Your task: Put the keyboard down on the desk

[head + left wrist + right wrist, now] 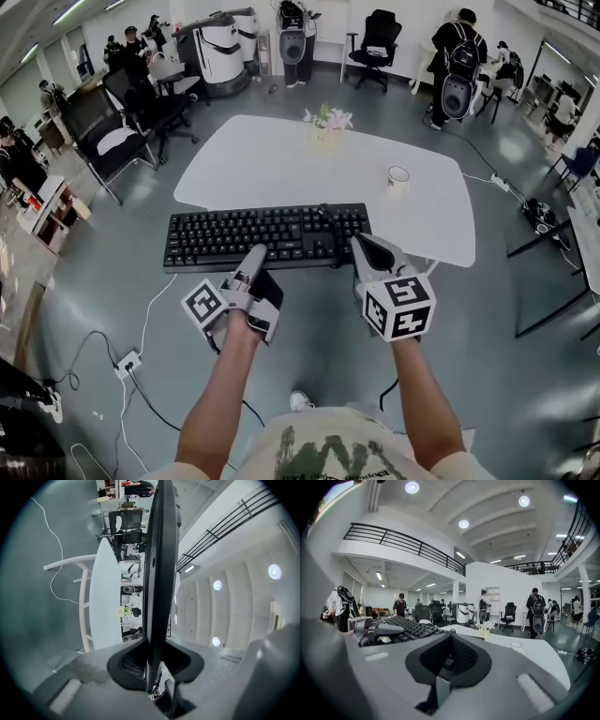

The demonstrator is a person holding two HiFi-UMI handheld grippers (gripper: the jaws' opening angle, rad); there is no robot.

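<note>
A black keyboard (262, 234) hangs level in the air at the near edge of the white table (281, 159), and I cannot tell whether it touches it. My left gripper (253, 255) is shut on the keyboard's near long edge. In the left gripper view the keyboard (159, 573) stands edge-on between the jaws, with the table (103, 597) off to its left. My right gripper (363, 247) is at the keyboard's right near corner with its jaws together. In the right gripper view the keyboard (405, 629) lies to the left of the jaws, not between them.
On the table stand a white cup (398, 176) and a small vase of flowers (328, 120), both beyond the keyboard. Office chairs (112, 131) stand at the left. A power strip (127, 361) and cables lie on the floor by my left side. Several people stand farther back.
</note>
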